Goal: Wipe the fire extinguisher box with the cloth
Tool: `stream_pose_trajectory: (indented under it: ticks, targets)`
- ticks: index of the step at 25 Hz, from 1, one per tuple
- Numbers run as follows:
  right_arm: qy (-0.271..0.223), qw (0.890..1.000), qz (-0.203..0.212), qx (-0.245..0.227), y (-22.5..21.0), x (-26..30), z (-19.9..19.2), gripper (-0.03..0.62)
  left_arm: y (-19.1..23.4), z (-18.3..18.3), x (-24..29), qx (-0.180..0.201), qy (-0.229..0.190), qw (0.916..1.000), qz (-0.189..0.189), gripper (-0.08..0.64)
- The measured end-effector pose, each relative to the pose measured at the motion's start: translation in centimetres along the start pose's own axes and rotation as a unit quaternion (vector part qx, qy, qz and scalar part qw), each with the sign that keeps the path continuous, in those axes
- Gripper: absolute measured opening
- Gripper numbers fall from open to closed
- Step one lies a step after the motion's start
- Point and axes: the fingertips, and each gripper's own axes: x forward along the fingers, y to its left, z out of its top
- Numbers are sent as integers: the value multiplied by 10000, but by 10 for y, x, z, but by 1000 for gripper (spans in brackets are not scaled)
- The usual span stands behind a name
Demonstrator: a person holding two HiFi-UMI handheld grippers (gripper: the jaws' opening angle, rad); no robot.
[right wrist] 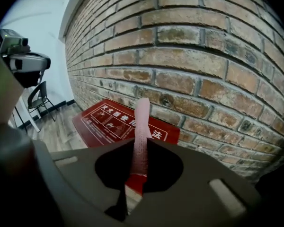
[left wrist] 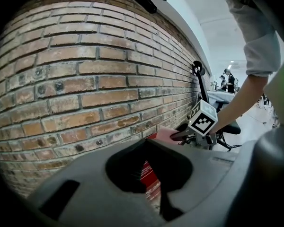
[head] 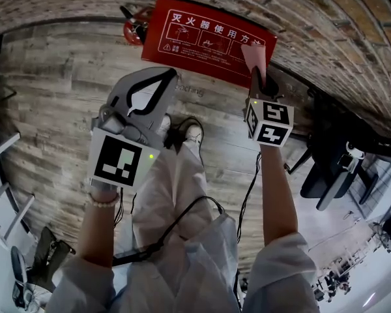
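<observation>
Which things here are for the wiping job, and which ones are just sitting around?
For the job:
- pink cloth, pinched in the right tongs
- red fire extinguisher box, low by the wall

Just around:
- left tongs, shut with nothing in them
- black chair
- brick wall

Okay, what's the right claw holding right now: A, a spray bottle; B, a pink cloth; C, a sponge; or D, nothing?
B: the right claw is shut on a pink cloth that sticks up between its jaws, with the red fire extinguisher box behind it.
</observation>
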Motion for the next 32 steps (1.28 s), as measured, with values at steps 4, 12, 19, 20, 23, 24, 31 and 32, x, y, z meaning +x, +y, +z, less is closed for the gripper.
stream_pose_trajectory:
  ticks: [4, 12, 19, 20, 23, 24, 31, 32]
  targets:
    - [-221, 9986, 485, -39, 49, 1, 22, 20, 12, -6, -12, -25, 15, 9999, 99, -2]
    - [-364, 9867, 1573, -195, 162, 19, 52, 20, 44, -22, -41, -162, 137, 9990, 399, -2]
    - [-313, 9725, 2291, -269, 248, 41, 63, 20, 62, -38, -57, -272, 197, 9980, 538, -2]
    - [-293, 9712, 2347, -274, 256, 44, 63, 20, 64, -39, -59, -281, 197, 9979, 553, -2]
    - [-245, 9708, 2364, -311, 273, 55, 60, 20, 70, -44, -64, -324, 192, 9975, 592, -2]
    - [-214, 9717, 2334, -305, 276, 59, 58, 20, 72, -47, -65, -343, 204, 9974, 606, -2]
    - [80, 9798, 1994, -144, 272, 83, 36, 20, 76, -58, -66, -336, 275, 9975, 555, -2]
    - [117, 9807, 1947, -125, 271, 86, 33, 20, 76, -58, -65, -334, 276, 9976, 541, -2]
